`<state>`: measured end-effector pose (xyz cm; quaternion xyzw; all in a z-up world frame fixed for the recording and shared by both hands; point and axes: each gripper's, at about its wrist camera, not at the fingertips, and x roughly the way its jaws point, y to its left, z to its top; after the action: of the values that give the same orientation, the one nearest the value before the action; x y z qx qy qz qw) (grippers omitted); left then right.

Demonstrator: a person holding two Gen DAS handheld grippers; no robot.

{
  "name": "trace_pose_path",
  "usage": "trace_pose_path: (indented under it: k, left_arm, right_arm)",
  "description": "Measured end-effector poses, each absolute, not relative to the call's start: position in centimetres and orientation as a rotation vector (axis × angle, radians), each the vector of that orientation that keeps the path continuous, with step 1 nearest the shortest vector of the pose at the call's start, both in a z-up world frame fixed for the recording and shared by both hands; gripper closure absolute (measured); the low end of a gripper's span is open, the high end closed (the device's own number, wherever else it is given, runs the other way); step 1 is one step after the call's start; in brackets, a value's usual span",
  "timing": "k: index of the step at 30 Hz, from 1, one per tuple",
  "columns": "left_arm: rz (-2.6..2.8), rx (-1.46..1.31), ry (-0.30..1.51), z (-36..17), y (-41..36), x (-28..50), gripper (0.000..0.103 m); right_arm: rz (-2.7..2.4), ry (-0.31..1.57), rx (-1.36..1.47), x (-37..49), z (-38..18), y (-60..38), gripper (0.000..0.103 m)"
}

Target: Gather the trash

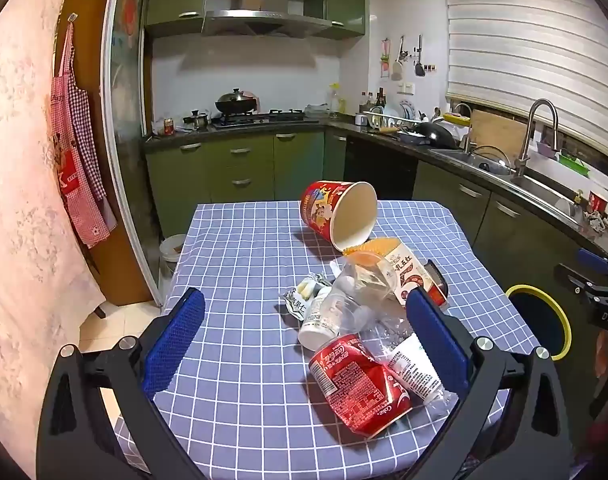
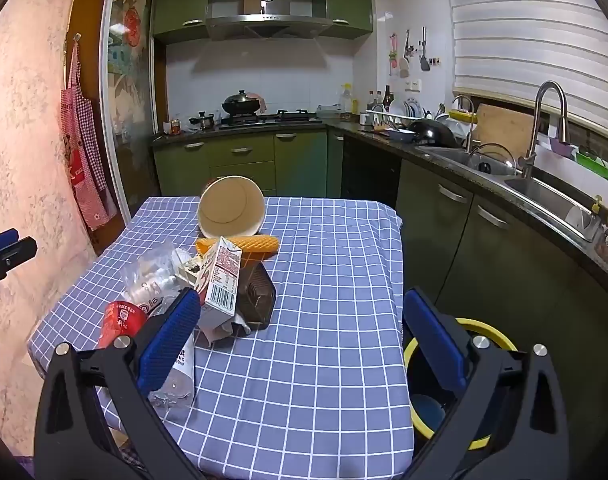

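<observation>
Claw status: we carry the left claw (image 1: 304,332) and the right claw (image 2: 299,336) with jaws spread wide, and neither grips anything. In the left wrist view the left claw hovers over the desk (image 1: 231,264), its blue pads straddling the near edge of the trash pile. Its right pad sits just beside or against a plastic wrapper; we cannot tell which.

Trash location, left wrist view: the can (image 1: 358,384) lies crushed on its side at 5 o'clock, nearest the claw. The clear bottle (image 1: 344,312) lies just beyond it. The carton (image 1: 404,276) leans at 1 o'clock, and the cup (image 1: 340,210) lies tipped over at 12 o'clock, mouth toward us.

The bin (image 2: 468,332), yellow-rimmed, stands on the floor off the desk's right side, at 4 o'clock in the right wrist view, partly behind the right claw's pad.

Step in hand, as we judge it: selection of an item, with nothing yet picked up. The next move calls for lowering the left claw over the can, closing on its dented body, then carrying it right to the bin. Loose film nearby may snag.
</observation>
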<state>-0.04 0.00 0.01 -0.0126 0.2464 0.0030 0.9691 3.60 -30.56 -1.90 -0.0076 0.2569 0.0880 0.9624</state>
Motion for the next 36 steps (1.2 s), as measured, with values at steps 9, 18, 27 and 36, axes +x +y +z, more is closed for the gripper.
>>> trace_pose_path:
  k: [9,18,27,36]
  left_arm:
    - [-0.002,-0.004,0.507,0.0,-0.2,-0.1,0.004]
    - [-0.007,0.01,0.52,0.1,-0.9,0.5,0.004]
    - [-0.011,0.013,0.523,0.1,-0.9,0.6,0.004]
    - [-0.013,0.009,0.521,0.0,-1.1,0.7,0.004]
  right_arm:
    - [0.177,0.522,-0.018,3.8,-2.2,-30.6,0.006]
    - [0.178,0.519,-0.02,3.9,-2.8,-30.4,0.006]
    - [0.18,0.531,-0.016,4.3,-2.9,-30.5,0.006]
    - [0.181,0.541,-0.014,4.6,-3.6,-30.0,0.006]
